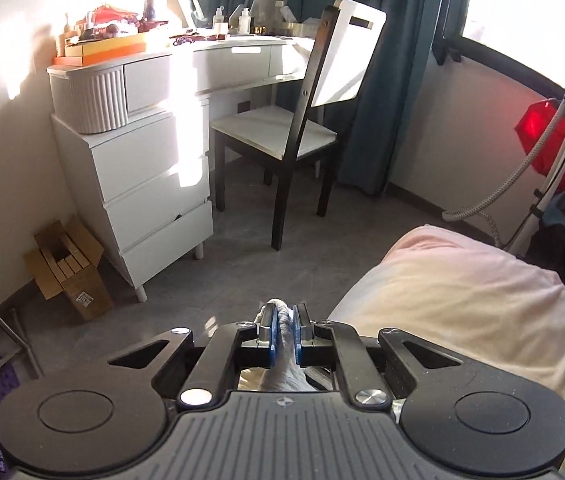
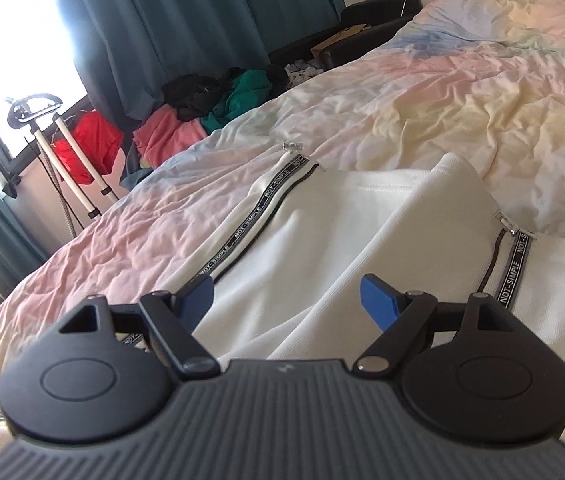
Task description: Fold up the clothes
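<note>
The left gripper (image 1: 282, 326) is pinching a bunched fold of white fabric between its blue pads (image 1: 269, 326), probably part of the garment, though little of it shows there. It is pointing past the bed's corner toward a chair (image 1: 302, 140). The right gripper (image 2: 288, 304) is hovering with its fingers spread wide, gripping nothing, over the white garment (image 2: 314, 232), which is lying on the bed (image 2: 422, 100) with 2 lettered zipper tapes showing

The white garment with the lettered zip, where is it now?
In the right wrist view the white garment lies spread on the bed, just ahead of the open right claw.
</note>
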The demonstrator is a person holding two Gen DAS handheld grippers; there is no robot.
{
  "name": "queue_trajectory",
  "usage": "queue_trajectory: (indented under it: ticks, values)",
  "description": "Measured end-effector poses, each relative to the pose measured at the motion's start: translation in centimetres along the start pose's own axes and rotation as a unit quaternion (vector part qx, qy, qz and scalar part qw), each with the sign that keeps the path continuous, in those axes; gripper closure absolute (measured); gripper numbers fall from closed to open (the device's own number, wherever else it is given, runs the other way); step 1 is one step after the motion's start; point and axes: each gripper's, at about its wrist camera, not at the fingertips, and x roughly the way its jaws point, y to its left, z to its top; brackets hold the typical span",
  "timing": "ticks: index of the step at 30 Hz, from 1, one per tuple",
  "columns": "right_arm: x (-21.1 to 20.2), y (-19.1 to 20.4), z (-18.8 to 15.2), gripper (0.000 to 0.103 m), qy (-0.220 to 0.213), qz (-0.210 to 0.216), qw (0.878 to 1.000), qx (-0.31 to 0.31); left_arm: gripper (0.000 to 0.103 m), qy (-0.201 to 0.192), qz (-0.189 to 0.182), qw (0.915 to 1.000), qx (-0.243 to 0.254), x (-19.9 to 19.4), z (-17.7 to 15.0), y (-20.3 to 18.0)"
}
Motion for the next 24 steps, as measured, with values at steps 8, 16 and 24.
queue_trajectory:
  ticks: [8, 16, 24]
  values:
    - [1.0, -0.4, -0.3, 0.021, 0.024, 0.026, 0.999, 0.003, 0.042, -0.062, -0.049, 0.9865, 0.143, -7.8, -5.8, -3.5]
    - [-1.6, -0.4, -0.1, 0.021, 0.031, 0.071, 0.997, 0.009, 0.022, -0.071, -0.183, 0.9138, 0.356, -15.2, -13.8, -13.5]
    - [-2.3, -0.7, 0.2, 0.021, 0.017, 0.072, 0.997, 0.007, 0.024, -0.014, -0.365, 0.7754, 0.515, -17.6, -24.0, -30.7]
